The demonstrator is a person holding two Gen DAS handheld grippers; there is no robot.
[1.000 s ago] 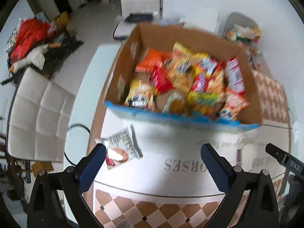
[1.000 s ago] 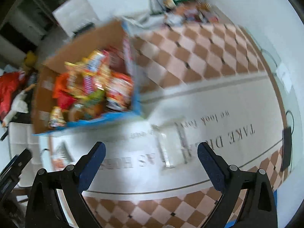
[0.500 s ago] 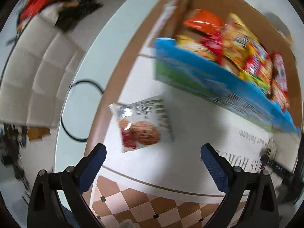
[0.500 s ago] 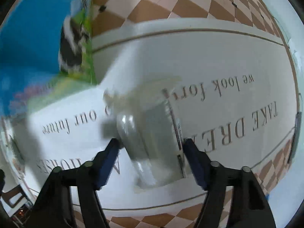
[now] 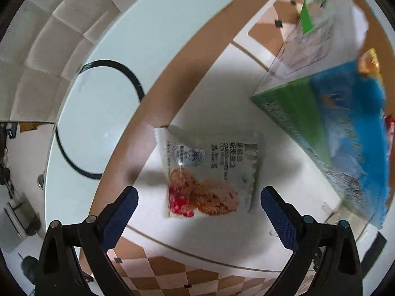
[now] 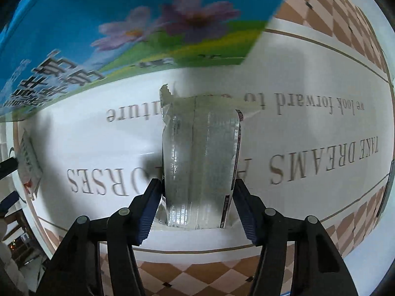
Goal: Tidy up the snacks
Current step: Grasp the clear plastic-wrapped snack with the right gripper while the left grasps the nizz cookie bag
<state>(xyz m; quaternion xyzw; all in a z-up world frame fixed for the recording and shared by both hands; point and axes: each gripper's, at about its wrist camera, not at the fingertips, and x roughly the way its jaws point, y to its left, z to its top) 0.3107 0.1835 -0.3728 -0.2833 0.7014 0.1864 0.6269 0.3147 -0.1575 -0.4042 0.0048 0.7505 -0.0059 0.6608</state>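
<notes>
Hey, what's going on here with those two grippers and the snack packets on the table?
A person is tidying snacks with two handheld grippers. The right gripper is closing around a silvery packet lying on the tablecloth, beside the blue printed box. The left gripper is open, poised over a cookie packet near the table's edge, not touching it yet.

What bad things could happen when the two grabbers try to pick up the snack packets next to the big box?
The right gripper is closing around the silver packet. The thin packet might crumple or slip out sideways.

The left gripper is open above the cookie packet, which lies flat on the tablecloth. The fingers might slide over it, or pinch the cloth too.

The box stands close, so a gripper might bump it.
</notes>
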